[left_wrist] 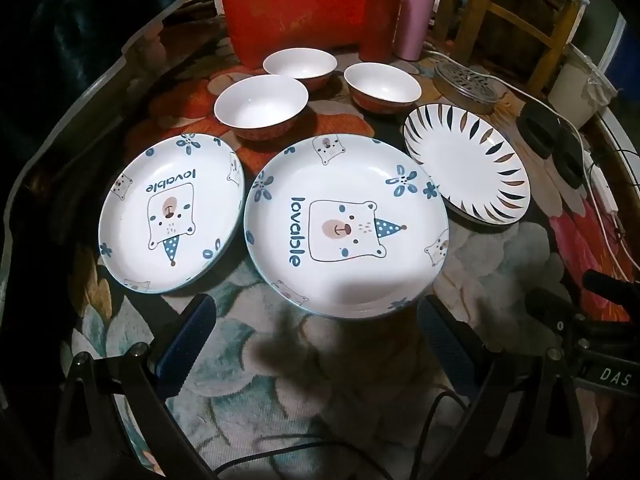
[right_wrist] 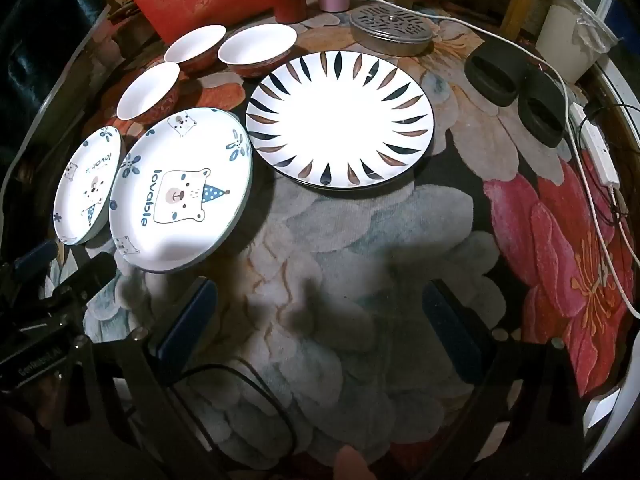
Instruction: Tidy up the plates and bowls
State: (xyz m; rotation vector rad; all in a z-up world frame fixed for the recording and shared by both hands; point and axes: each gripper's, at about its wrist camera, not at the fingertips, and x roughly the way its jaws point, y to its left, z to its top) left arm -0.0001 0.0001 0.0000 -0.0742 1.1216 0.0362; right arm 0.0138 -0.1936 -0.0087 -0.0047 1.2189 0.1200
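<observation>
1. Your left gripper (left_wrist: 316,344) hangs with its jaws spread wide and nothing between them, tilted steeply down over the near rim of the large bear plate (left_wrist: 346,226); the ribbed blue pads (left_wrist: 188,344) sit clear of the rim on either side.

2. Your right gripper (right_wrist: 320,328) is likewise splayed and empty, above bare floral tablecloth (right_wrist: 360,240), with the leaf-pattern plate (right_wrist: 340,120) well ahead of it.

3. The stacking appears not yet begun: three plates lie in a row, the small bear plate (left_wrist: 172,216) at the left, and three bowls (left_wrist: 262,104) stand in a loose cluster behind them.

4. To lift a plate well, bring one pad under the raised rim and the other over it, near the edge closest to you, and close gently; glazed ceramic is slick and hard, so a shallow bite may slide.

5. The plates are shallow dishes with upturned rims, glossy white inside; the bowls are deep, white within and reddish outside, probably nestable, though their foot rings are hidden.

6. The cloth looks soft and matte, so a rim may sink into it slightly.
</observation>
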